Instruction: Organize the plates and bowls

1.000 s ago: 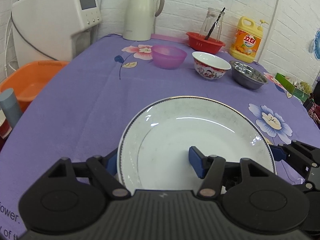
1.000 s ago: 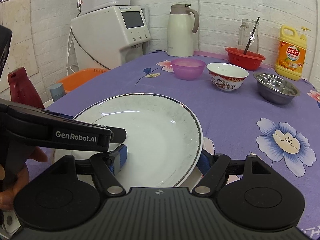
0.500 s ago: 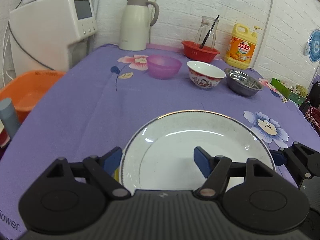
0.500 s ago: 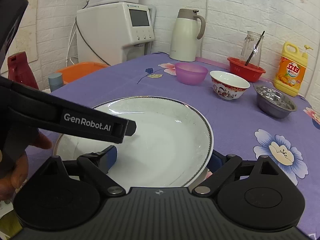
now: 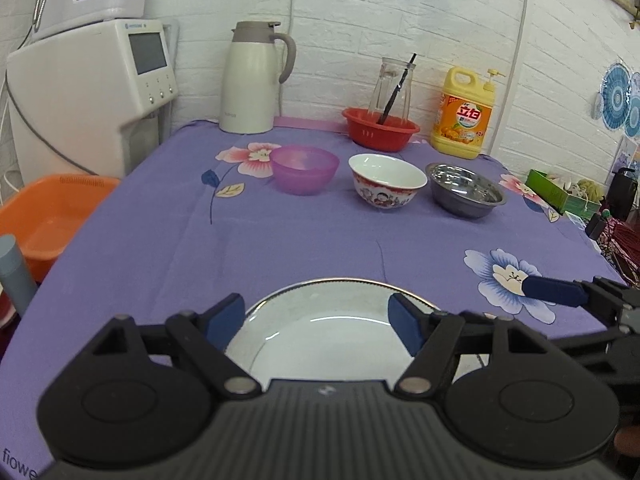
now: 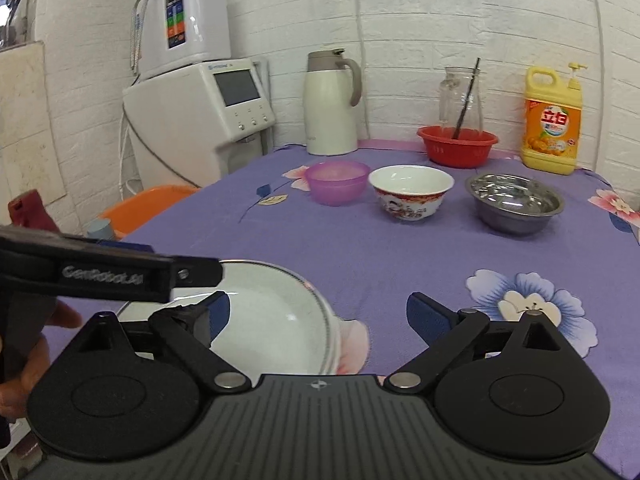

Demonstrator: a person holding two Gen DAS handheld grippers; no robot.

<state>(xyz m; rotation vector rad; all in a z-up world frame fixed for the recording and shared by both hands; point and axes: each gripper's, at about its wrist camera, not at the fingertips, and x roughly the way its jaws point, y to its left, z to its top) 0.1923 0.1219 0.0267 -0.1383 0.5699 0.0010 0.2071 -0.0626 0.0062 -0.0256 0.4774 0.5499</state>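
Note:
A white plate (image 5: pixel 320 332) with a dark rim lies on the purple flowered cloth at the near edge; it also shows in the right wrist view (image 6: pixel 276 320). My left gripper (image 5: pixel 318 320) is open above its near part, not touching. My right gripper (image 6: pixel 318 314) is open and empty, to the right of the plate. A purple plastic bowl (image 5: pixel 305 169), a red-patterned china bowl (image 5: pixel 386 179) and a steel bowl (image 5: pixel 464 188) stand in a row further back.
At the back stand a white thermos jug (image 5: pixel 252 80), a red basket (image 5: pixel 380 128) with a glass jar, and a yellow detergent bottle (image 5: pixel 464 116). A white water dispenser (image 5: pixel 88 92) and an orange tub (image 5: pixel 44 216) are off the left edge.
Both grippers let go of the plate and drew back and up. The plate now lies on the cloth, lower in both views.

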